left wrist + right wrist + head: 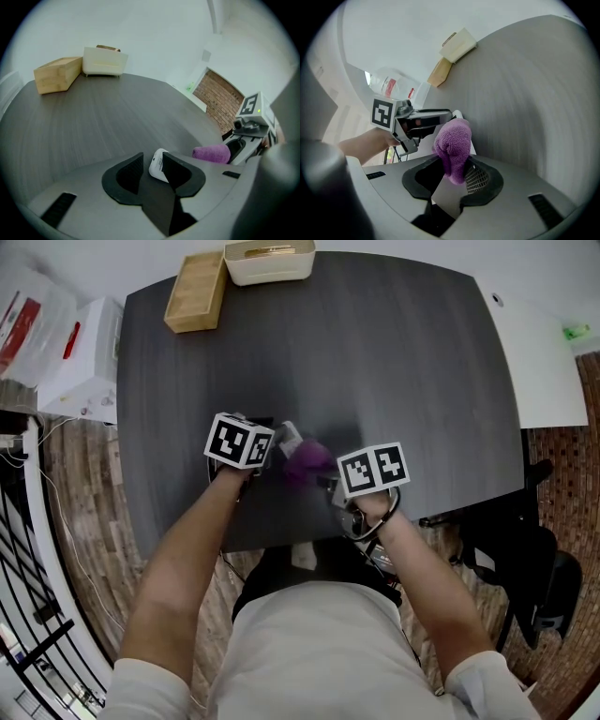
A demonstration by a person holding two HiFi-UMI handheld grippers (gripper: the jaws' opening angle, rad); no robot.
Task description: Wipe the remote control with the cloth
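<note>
A dark grey wood-grain desk (375,352) stands on a brick-patterned floor, and the work goes on at its near edge. The slim white plastic remote control (158,165) is off the desk. It is clamped at its near end between the partly closed jaws of the left hand-held gripper (154,171), and its long axis runs forward out of those jaws. Just to its right is the bunched purple terry cloth (452,145), pinched tight in the right hand-held gripper (452,171). The cloth looks to be touching the remote's free end, though actual contact is hard to confirm. Wiping probably means drawing the right gripper along that axis. A plain wooden box (195,292) and a cream tray (269,261) sit well apart at the far edge.
</note>
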